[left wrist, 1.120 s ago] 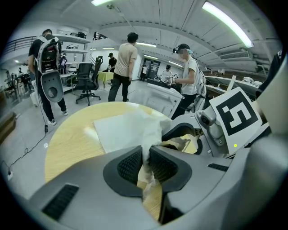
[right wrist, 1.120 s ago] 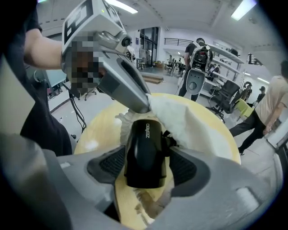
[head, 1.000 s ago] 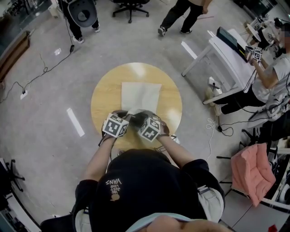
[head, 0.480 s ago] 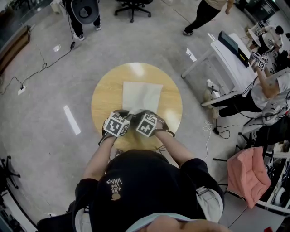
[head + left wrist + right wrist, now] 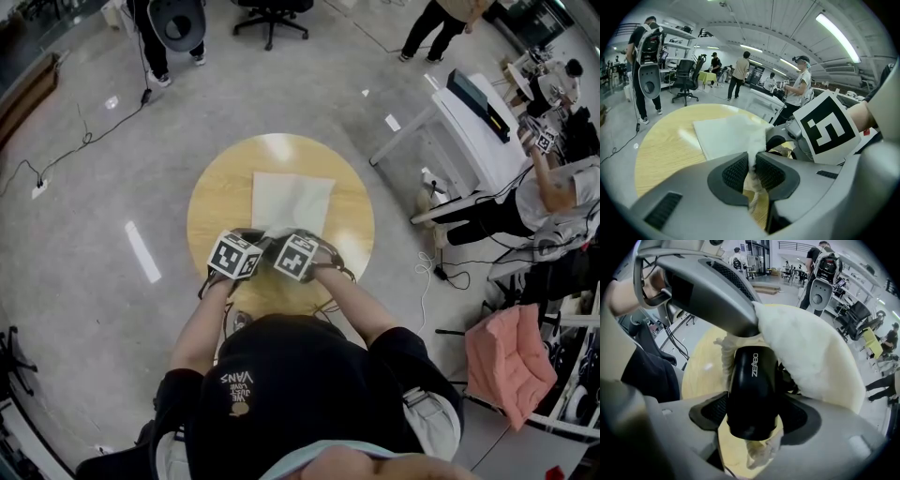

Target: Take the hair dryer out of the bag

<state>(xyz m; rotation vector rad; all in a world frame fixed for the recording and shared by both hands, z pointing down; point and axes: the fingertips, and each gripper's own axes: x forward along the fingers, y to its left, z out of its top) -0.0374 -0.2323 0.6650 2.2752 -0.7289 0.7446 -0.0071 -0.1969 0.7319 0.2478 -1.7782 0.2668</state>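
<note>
A white cloth bag (image 5: pixel 291 199) lies flat on the round wooden table (image 5: pixel 211 206), its mouth toward me. My left gripper (image 5: pixel 752 168) is shut on the bag's bunched rim (image 5: pixel 757 140) and holds it up. A black hair dryer (image 5: pixel 752 390) sticks out of the bag's mouth (image 5: pixel 806 352). My right gripper (image 5: pixel 754 417) points steeply down and is shut on the dryer's barrel, a pad on each side. In the head view both marker cubes (image 5: pixel 234 256) sit side by side at the table's near edge and hide the dryer.
An office chair (image 5: pixel 270 11) and a standing person (image 5: pixel 169 33) are on the floor beyond the table. White desks (image 5: pixel 469 117) with seated people are at the right, and cables (image 5: pixel 436 262) trail on the floor there. A pink cloth (image 5: pixel 511 352) hangs at the right.
My right gripper has tipped a little toward the left one; both hands otherwise stay in place. A person walking at the back has moved off to the right.
</note>
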